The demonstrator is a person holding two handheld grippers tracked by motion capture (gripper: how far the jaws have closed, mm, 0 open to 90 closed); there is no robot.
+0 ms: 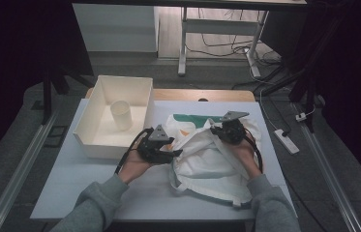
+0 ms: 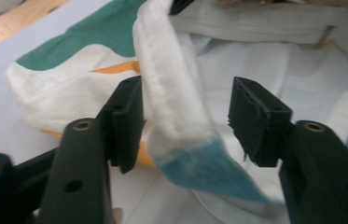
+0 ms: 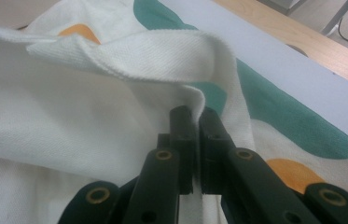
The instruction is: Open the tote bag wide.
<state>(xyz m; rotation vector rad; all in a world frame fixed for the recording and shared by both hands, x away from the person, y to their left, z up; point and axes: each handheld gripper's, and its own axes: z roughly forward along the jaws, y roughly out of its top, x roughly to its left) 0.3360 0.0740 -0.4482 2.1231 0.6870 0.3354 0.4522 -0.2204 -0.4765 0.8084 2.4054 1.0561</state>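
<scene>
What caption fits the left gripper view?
Left gripper open around a white strap of the cloth bag on the table.

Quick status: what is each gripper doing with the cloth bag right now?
Left gripper: open, the strap of the white cloth bag with green and orange print loose between its jaws.
Right gripper: shut on the bag's white fabric edge.

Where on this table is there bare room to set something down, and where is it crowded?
Free: the near-left table, bordered by the box behind and the left sleeve. Inside the box there is floor around the cup. A narrow strip lies behind the cloth bag. Crowded: the right half, where the bag and both grippers sit.
</scene>
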